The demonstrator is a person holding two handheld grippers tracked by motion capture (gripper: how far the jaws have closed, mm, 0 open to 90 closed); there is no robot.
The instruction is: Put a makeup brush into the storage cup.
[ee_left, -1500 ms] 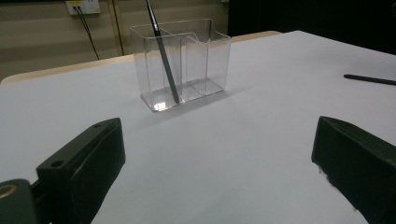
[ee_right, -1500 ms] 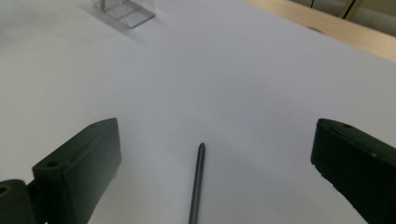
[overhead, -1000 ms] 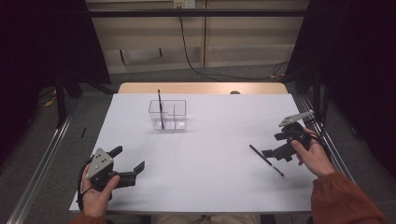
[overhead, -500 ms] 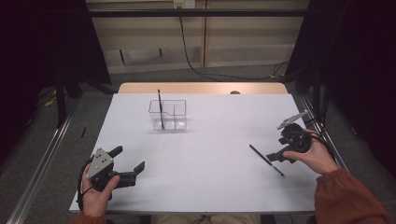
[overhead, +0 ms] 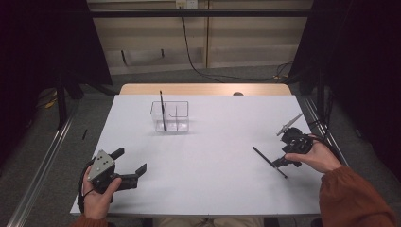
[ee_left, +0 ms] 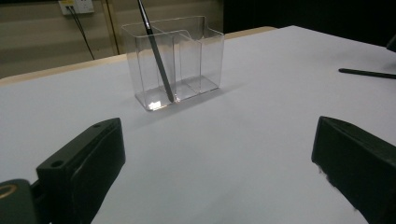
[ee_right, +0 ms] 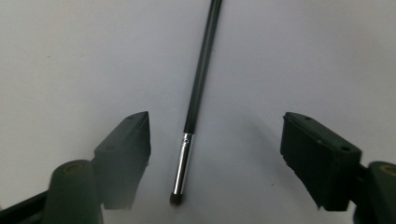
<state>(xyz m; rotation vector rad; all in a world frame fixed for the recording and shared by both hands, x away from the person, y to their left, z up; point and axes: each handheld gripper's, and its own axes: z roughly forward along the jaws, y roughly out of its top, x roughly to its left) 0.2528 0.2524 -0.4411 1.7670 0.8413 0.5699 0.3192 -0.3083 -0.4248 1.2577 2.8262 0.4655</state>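
No text, label, brand or number can be read anywhere.

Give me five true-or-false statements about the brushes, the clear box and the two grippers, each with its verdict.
1. A brush stands tilted in the clear box. True.
2. The second brush lies flat on the table. True.
3. The right gripper has clamped that brush. False: its jaws have just been closing, but stand apart on either side of it.
4. The left gripper holds the box. False: it is open, away from it.
5. The box lies tipped over. False: it stands upright.
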